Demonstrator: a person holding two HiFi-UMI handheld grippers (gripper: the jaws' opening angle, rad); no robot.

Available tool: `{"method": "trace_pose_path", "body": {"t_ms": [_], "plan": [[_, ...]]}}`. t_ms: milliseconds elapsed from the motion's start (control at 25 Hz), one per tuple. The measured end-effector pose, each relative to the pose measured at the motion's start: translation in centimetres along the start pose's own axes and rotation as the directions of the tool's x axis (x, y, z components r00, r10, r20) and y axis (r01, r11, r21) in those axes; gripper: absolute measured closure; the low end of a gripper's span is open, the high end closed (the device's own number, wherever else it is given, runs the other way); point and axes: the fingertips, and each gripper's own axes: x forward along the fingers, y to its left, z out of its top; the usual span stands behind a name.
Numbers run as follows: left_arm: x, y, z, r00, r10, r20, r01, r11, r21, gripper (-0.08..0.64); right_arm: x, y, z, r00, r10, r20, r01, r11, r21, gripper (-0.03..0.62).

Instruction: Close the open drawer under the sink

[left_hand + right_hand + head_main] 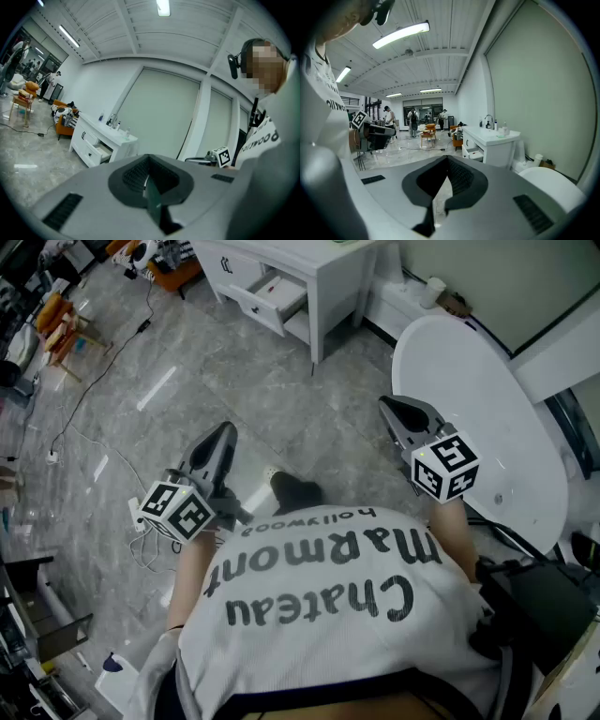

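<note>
We hold the left tongs (223,430) and the right tongs (392,409) near level, both clenched empty; the drawer (274,294) stands open well ahead.

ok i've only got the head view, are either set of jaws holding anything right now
Observer: No. In its own view the left gripper has its jaws together with nothing between them, and the right gripper looks the same.
Operator: and the top of the sink cabinet, it's cut off for me
Observer: The right gripper view shows a faucet and small bottles on the white sink cabinet, with the open drawer sticking out of its front below them.
Operator: anyone near it
Observer: No one is beside it. The people stand at the far end of the room.
</note>
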Motion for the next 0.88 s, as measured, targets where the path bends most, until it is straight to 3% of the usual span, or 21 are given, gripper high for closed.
{"method": "trace_pose_path", "body": {"t_ms": [440,600,720,800,880], "plan": [[-0.7,0.3,0.3,1.0,0.005,-0.004,-0.005,1.0,0.019,0.552,0.6,1.2,0.1,1.0,0.008,-0.005,-0.008,1.0,-0.026,0.58],[-1.6,-0.7,1.5,0.998,-0.054,0.035,0.049,0.993,0.11,0.552,0.7,2.1,1.2,0.993,0.082,0.081,-0.09,0.991,0.102,0.58],[-1.9,-0.2,2.4,0.995,-0.097,0.028,0.09,0.98,0.179,0.552,1.3,2.8,3.0,0.97,0.142,0.198,-0.189,0.951,0.244,0.58],[-1.9,1.0,2.6,0.993,-0.113,0.017,0.108,0.975,0.193,0.552,1.5,2.9,3.9,0.959,0.131,0.253,-0.206,0.932,0.299,0.58],[-1.1,2.3,2.7,0.991,-0.131,-0.002,0.128,0.969,0.211,0.552,1.7,2.5,4.4,0.958,0.098,0.269,-0.184,0.931,0.317,0.58]]}}
